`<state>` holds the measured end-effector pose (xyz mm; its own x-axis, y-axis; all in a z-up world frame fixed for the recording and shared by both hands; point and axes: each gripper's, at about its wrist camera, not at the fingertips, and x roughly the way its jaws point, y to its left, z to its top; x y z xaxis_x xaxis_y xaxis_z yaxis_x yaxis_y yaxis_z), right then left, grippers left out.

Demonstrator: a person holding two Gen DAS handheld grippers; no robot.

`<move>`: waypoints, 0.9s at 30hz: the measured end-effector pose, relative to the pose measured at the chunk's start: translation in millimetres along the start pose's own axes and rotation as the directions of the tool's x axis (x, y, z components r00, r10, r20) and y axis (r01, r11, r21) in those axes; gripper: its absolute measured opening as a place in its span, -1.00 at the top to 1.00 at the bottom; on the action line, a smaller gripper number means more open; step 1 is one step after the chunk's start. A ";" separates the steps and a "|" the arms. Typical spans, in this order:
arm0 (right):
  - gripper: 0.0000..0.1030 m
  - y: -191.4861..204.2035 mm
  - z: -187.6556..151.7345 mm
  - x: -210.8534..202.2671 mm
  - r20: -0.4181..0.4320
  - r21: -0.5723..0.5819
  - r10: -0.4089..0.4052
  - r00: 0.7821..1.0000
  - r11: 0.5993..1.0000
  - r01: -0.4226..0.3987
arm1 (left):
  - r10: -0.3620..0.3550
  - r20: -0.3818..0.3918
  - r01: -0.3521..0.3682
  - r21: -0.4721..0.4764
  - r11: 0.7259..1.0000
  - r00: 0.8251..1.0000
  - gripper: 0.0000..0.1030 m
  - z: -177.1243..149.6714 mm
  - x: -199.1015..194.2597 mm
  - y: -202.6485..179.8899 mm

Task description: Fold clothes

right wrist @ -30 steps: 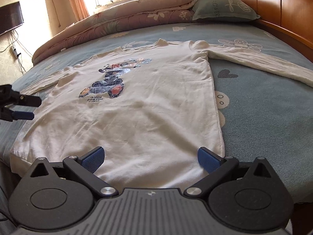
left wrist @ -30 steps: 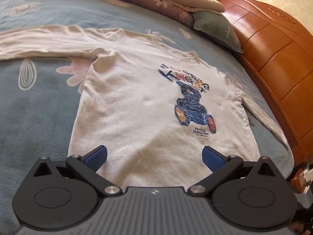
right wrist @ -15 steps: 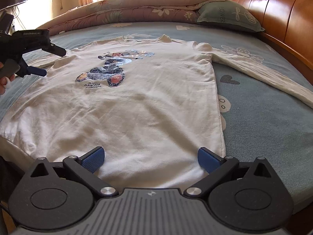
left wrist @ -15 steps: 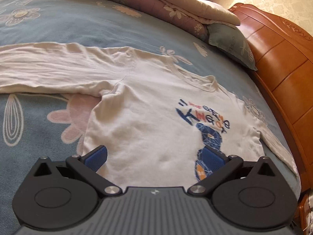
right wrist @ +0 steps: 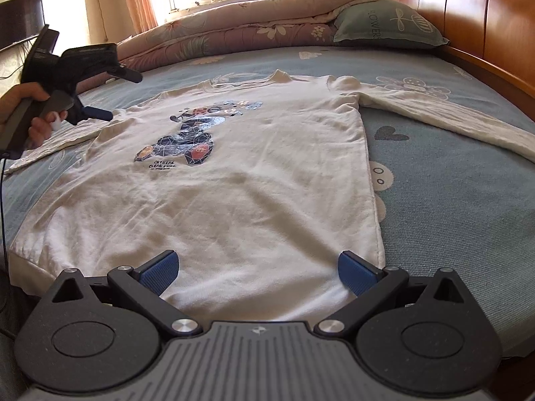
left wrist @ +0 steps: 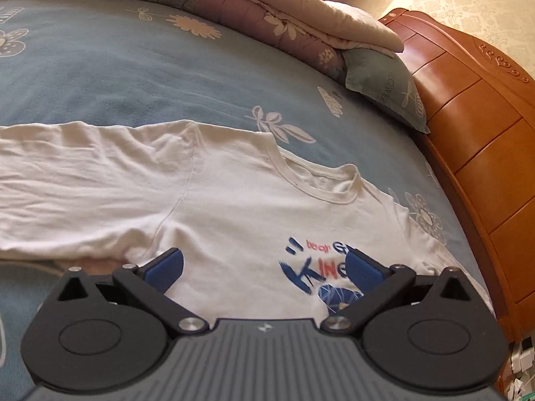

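A white long-sleeved shirt (right wrist: pixel 240 180) with a blue bear print (right wrist: pixel 190 140) lies flat, face up, on the blue bedsheet (right wrist: pixel 451 180), sleeves spread to both sides. My right gripper (right wrist: pixel 259 270) hovers open over the shirt's bottom hem, nothing between its blue pads. In the left wrist view the shirt (left wrist: pixel 234 207) fills the middle, collar (left wrist: pixel 321 180) ahead and one sleeve (left wrist: pixel 83 183) running left. My left gripper (left wrist: pixel 264 267) is open above the chest near the armpit; from the right wrist view the left gripper (right wrist: pixel 113 95), held in a hand, floats over the left shoulder.
A rolled floral quilt (right wrist: pixel 234 23) and a green pillow (right wrist: pixel 384 23) lie along the far side of the bed. The orange wooden headboard (right wrist: pixel 468 16) rises on the right; in the left wrist view the headboard (left wrist: pixel 485 150) also stands to the right. Bare bedsheet (left wrist: pixel 133 77) lies beyond the collar.
My left gripper has travelled from the hem up along the shirt towards the collar and shoulder, still open. My right gripper has stayed open near the hem with only a slight shift.
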<state>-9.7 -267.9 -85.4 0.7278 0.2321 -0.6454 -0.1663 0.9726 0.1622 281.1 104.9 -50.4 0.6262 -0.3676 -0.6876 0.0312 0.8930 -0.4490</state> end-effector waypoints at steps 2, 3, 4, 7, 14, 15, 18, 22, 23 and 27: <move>-1.00 -3.1 0.0 -1.0 0.006 0.017 0.014 1.000 1.000 -0.014 | 0.040 -0.027 -0.040 -0.019 0.999 0.999 -0.98 -3.0 11.0 10.0; -1.00 -5.0 0.0 -1.5 0.011 0.029 0.023 1.000 0.999 -0.024 | 0.030 -0.022 -0.031 -0.020 0.999 0.999 -0.98 -6.7 11.8 14.4; -1.00 -7.0 0.0 -2.1 0.015 0.040 0.032 0.999 0.999 -0.033 | 0.020 -0.017 -0.021 -0.021 1.000 1.000 -0.98 -9.8 10.1 17.5; -1.00 -12.1 -0.2 -3.3 0.028 0.069 0.055 0.998 0.996 -0.056 | 0.025 -0.034 -0.027 -0.041 0.999 0.999 -0.99 -15.3 -4.0 16.9; -1.00 -17.8 -1.5 -5.1 0.051 0.106 0.079 0.996 0.991 -0.084 | 0.007 -0.043 -0.005 0.045 0.999 0.999 -0.99 -47.4 -50.9 -20.8; -1.00 -18.6 -1.8 -5.3 0.055 0.112 0.083 0.995 0.990 -0.088 | -0.012 -0.042 0.014 0.062 0.998 0.999 -0.99 -57.3 -57.1 -28.8; -1.00 -20.9 -2.7 -6.2 0.065 0.125 0.092 0.994 0.987 -0.099 | -0.051 -0.070 0.059 0.118 0.991 0.996 -0.99 -91.9 -67.3 -49.9; -1.00 -22.8 -4.1 -7.4 0.077 0.138 0.100 0.992 0.984 -0.110 | -0.042 -0.102 0.054 0.122 0.991 0.994 -0.99 -130.4 -76.5 -54.3; -1.00 -23.1 -4.5 -7.8 0.080 0.140 0.102 0.992 0.984 -0.113 | -0.031 -0.103 0.042 0.104 0.994 0.994 -0.99 -139.0 -79.2 -50.9; -1.00 -24.3 -6.3 -9.6 0.090 0.147 0.111 0.990 0.981 -0.123 | -0.018 -0.097 0.027 0.094 0.995 0.995 -0.99 -161.3 -88.6 -49.6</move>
<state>-16.8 -293.8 -87.8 0.7616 0.3365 -0.5538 -0.1551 0.9244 0.3484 98.4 51.3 -59.2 0.5469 -0.4067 -0.7318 0.1208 0.9033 -0.4117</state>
